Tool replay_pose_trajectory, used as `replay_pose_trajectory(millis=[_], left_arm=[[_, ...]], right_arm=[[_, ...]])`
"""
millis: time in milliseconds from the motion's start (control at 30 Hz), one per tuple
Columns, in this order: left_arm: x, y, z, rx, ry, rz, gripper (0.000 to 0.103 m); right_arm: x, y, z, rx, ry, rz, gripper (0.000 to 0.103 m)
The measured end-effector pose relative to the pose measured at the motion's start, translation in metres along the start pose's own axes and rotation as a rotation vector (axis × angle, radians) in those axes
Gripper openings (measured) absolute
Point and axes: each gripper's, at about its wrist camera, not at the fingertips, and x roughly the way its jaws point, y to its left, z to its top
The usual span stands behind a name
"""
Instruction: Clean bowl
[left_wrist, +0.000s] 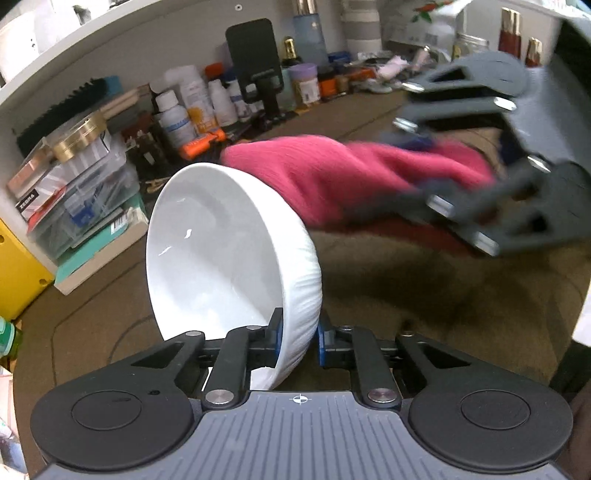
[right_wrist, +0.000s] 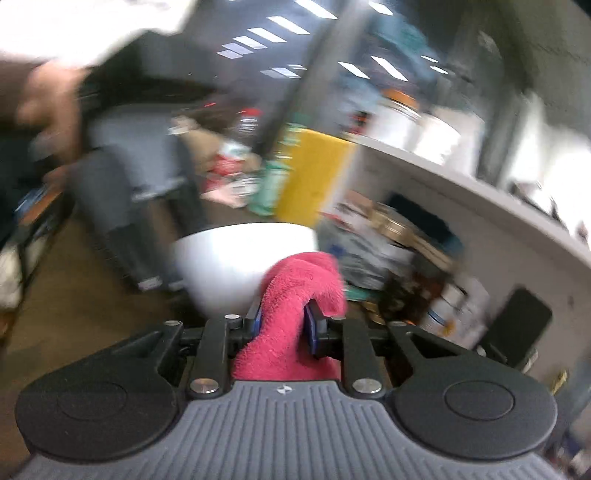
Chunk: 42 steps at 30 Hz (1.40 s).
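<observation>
A white bowl (left_wrist: 229, 258) stands tilted on its edge, its hollow facing left, with my left gripper (left_wrist: 300, 339) shut on its rim. A pink cloth (left_wrist: 332, 177) hangs behind the bowl's outer wall, blurred, with my right gripper (left_wrist: 436, 177) shut on it, coming in from the right. In the right wrist view the pink cloth (right_wrist: 295, 310) is bunched between the pads of my right gripper (right_wrist: 283, 325), and the bowl (right_wrist: 236, 266) sits just ahead, its rounded outside toward me. A person's hand (right_wrist: 44, 103) shows blurred at upper left.
Brown cloth covers the table (left_wrist: 424, 295). Bottles, jars and a black phone stand (left_wrist: 258, 66) crowd the back. Stacked clear boxes (left_wrist: 81, 192) and a yellow box (left_wrist: 18, 269) stand at the left. A white shelf edge (right_wrist: 480, 206) runs along the right.
</observation>
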Motion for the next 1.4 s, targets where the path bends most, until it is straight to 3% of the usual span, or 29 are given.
replay_pose_trajectory(millis=[133, 200, 333, 433, 567, 667, 800, 900, 933, 967, 1133, 1333, 1400], left_arm=[[-0.005, -0.004, -0.005, -0.012, -0.007, -0.015, 0.017], [-0.006, -0.006, -0.006, -0.009, -0.008, -0.015, 0.017], [-0.006, -0.005, -0.004, -0.016, -0.010, -0.018, 0.017], [-0.005, -0.003, -0.001, -0.022, -0.016, -0.018, 0.017], [-0.004, 0.001, 0.002, -0.031, -0.030, -0.029, 0.017], [0.000, -0.001, 0.002, -0.015, -0.034, -0.004, 0.024], [0.010, 0.004, -0.005, -0.011, -0.014, 0.074, 0.043], [0.013, 0.011, -0.008, -0.047, -0.018, 0.080, 0.042], [0.013, 0.012, -0.007, -0.048, -0.017, 0.078, 0.033], [0.013, 0.014, -0.006, -0.053, -0.015, 0.073, 0.029], [0.007, 0.022, 0.005, -0.083, 0.014, 0.021, 0.020], [0.000, 0.005, 0.007, -0.053, 0.017, -0.013, 0.018], [-0.001, 0.002, 0.005, -0.046, 0.016, -0.011, 0.018]], right_arm=[[-0.030, 0.027, 0.005, -0.080, -0.010, 0.156, 0.021], [-0.035, 0.031, 0.010, -0.094, -0.009, 0.171, 0.021], [-0.015, 0.004, 0.017, 0.024, -0.038, 0.065, 0.021], [0.014, -0.027, 0.018, 0.175, -0.030, -0.067, 0.022], [0.041, -0.052, 0.008, 0.319, -0.008, -0.161, 0.021], [0.058, -0.071, -0.012, 0.468, 0.006, -0.178, 0.021], [0.050, -0.081, -0.026, 0.533, -0.035, -0.159, 0.021], [0.038, -0.081, -0.025, 0.510, -0.113, -0.127, 0.021], [0.036, -0.078, -0.022, 0.481, -0.138, -0.112, 0.021], [0.032, -0.072, -0.017, 0.438, -0.159, -0.095, 0.021], [0.025, -0.040, -0.002, 0.269, -0.148, 0.001, 0.021], [-0.028, 0.018, 0.009, 0.033, -0.170, 0.248, 0.018], [-0.036, 0.025, 0.013, -0.004, -0.138, 0.245, 0.018]])
